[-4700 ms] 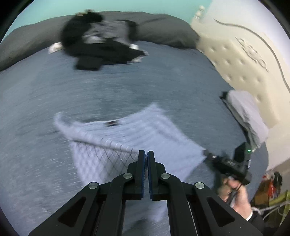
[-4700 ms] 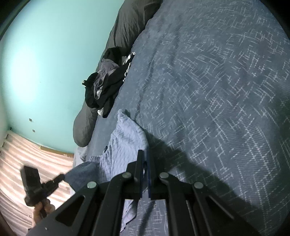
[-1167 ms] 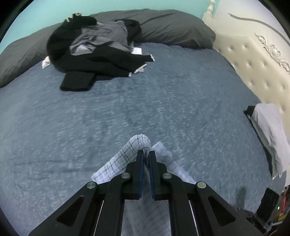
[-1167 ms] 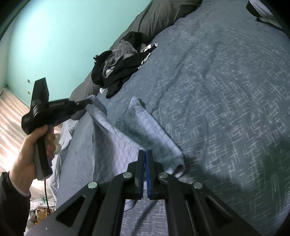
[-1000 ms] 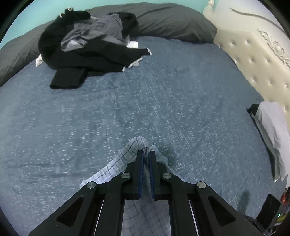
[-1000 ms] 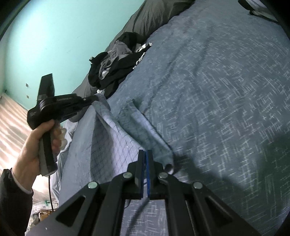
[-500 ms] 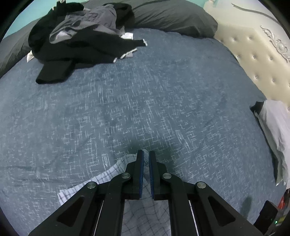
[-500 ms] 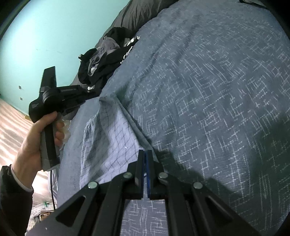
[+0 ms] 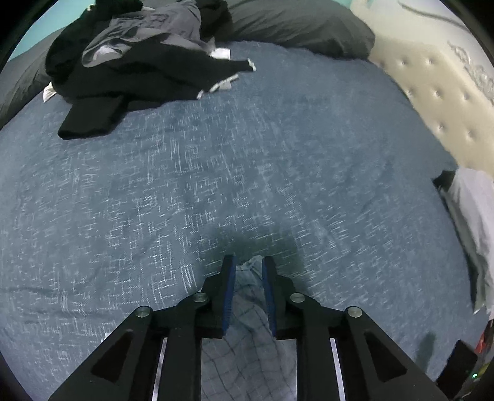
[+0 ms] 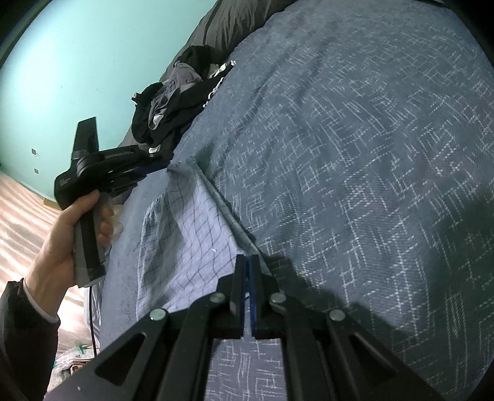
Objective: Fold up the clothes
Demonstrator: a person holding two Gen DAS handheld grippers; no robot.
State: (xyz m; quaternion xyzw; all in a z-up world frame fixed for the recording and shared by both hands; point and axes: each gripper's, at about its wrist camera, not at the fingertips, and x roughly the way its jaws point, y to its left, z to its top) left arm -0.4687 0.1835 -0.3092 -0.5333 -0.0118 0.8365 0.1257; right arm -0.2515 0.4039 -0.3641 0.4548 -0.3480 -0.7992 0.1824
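Observation:
A light blue checked garment [image 10: 188,237] lies on the blue bedspread [image 10: 355,154] near the bed's edge. Its folded edge runs from my left gripper's tip to my right gripper [image 10: 246,257]. My right gripper is shut on the near corner of that garment. My left gripper [image 9: 249,260] has its jaws apart, with the garment's corner [image 9: 247,277] lying loose between them. In the right wrist view a hand holds the left gripper [image 10: 154,162] at the garment's far corner.
A heap of black and grey clothes [image 9: 139,58] lies at the far side of the bed by grey pillows [image 9: 296,27]. A white folded item [image 9: 475,212] lies at the right near the cream tufted headboard [image 9: 438,92]. The teal wall [image 10: 77,61] is behind.
Both grippers have brought the garment down onto the bedspread, where it now lies folded over. My left gripper's jaws have opened and let go of the corner. The right gripper stays shut.

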